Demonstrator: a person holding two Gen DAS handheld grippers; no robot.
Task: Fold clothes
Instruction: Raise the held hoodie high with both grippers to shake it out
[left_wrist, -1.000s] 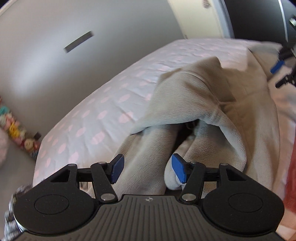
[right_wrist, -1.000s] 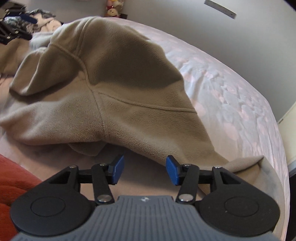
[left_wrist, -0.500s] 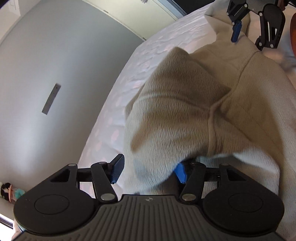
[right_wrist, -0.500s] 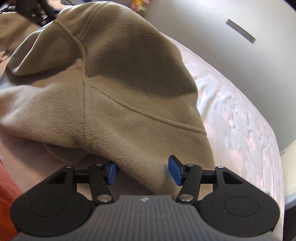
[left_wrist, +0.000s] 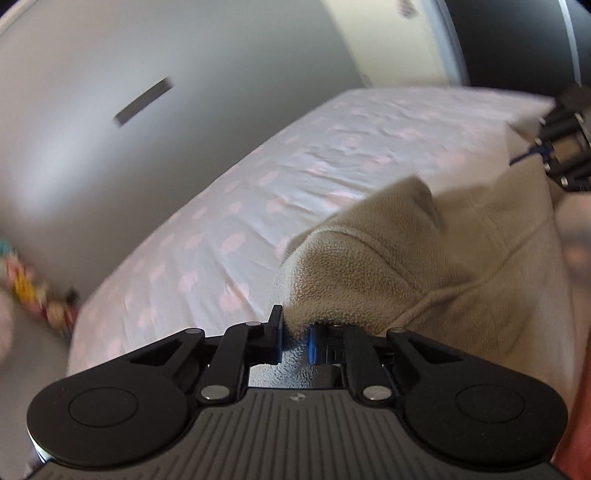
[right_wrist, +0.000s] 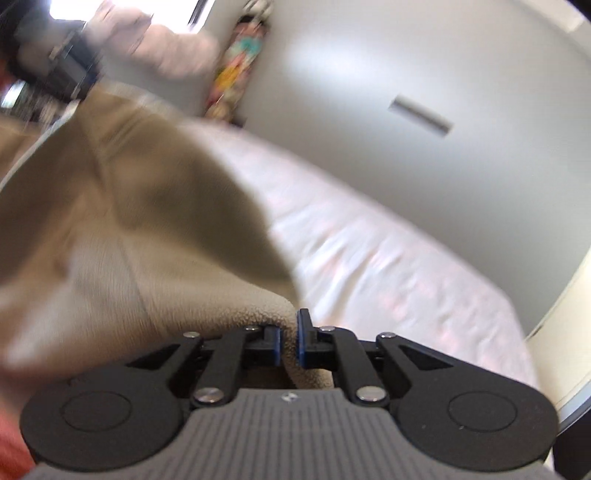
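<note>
Beige fleece garment (left_wrist: 424, 258), raised above the bed with white, pink-dotted sheet (left_wrist: 240, 221) and stretched between both tools. Left gripper (left_wrist: 295, 339): blue-padded jaws clamped on a bunched fleece edge. Right gripper (right_wrist: 290, 341): jaws pinching another edge; view motion-blurred. Grey wall (right_wrist: 406, 74) behind.

A beige garment (left_wrist: 424, 266) of thick, nubbly fleece cloth, matt and fuzzy, fills the lower right of the left wrist view. The bed sheet (left_wrist: 258, 206) at centre is smooth, thin cloth, faintly creased. The left gripper (left_wrist: 295, 341) is matt black plastic with ribbed casing, shiny metal rivets and blue pads (left_wrist: 312, 341). The wall (left_wrist: 110, 55) at upper left looks smooth and matt.
</note>
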